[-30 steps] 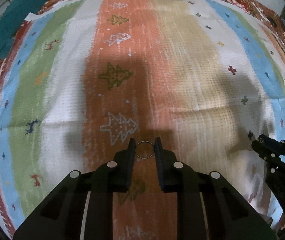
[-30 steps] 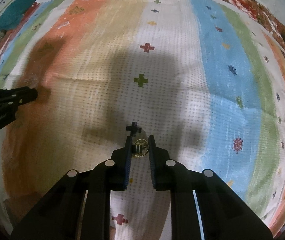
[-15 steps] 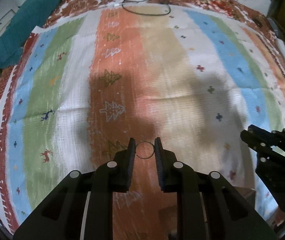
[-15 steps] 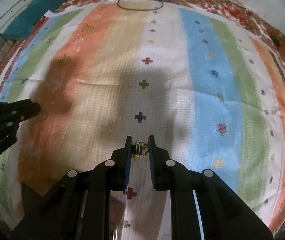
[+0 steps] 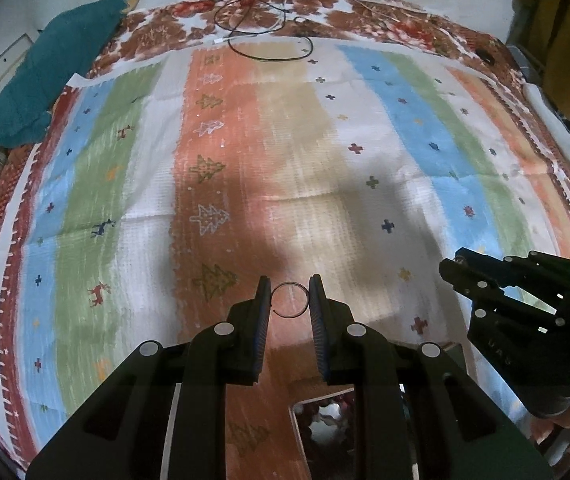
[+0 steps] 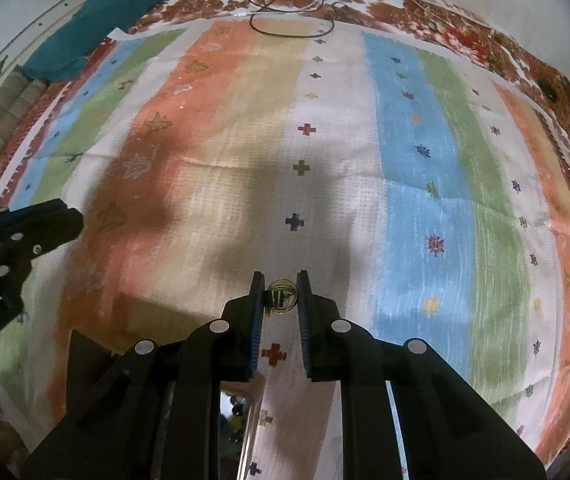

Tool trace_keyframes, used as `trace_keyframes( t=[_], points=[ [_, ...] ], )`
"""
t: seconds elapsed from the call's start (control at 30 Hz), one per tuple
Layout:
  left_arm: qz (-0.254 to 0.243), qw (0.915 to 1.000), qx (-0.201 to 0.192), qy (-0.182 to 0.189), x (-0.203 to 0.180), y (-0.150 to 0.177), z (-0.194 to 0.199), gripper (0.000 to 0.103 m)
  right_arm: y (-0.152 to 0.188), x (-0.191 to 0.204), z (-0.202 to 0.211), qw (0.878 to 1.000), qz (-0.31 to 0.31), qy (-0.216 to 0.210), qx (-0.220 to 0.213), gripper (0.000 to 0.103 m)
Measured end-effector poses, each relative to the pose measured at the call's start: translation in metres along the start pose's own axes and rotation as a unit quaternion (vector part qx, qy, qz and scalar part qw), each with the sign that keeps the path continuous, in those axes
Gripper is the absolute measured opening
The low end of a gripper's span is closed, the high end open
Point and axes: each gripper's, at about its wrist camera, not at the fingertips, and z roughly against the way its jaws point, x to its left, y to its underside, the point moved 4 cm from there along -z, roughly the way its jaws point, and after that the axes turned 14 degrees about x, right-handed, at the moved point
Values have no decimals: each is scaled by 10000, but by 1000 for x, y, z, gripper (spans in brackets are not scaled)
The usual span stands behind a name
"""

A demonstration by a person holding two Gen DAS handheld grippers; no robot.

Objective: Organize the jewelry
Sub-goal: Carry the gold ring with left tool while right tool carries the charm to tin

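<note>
While both of my tools hang above the striped cloth (image 5: 293,168), my left hand-held gripper (image 5: 289,300) has a thin wire ring (image 5: 291,301) pinched between its two fingertips, the gap between them no wider than the ring itself. My right hand-held gripper (image 6: 281,296) is closed narrowly on a small bundle of gold bangles (image 6: 282,298), which sits right at the tips. From the left wrist view the right tool shows low at the right edge, well apart from the ring; from the right wrist view the left tool pokes in at the left edge. Beneath the fingers, at the near edge of each view, I can see the corner of a mirrored tray (image 5: 325,424) with blurred items in it. Ahead, the cloth lies flat and wide, a black cable (image 5: 269,36) looped at its far border and a teal pillow (image 5: 45,72) off its far left corner.
</note>
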Motion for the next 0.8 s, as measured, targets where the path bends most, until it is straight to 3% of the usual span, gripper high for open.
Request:
trace_keyframes(
  t=[0.8],
  points=[
    [-98, 9991, -360, 191, -17, 39, 35, 19, 33, 15, 32, 9992, 183, -186, -293, 17]
  ],
)
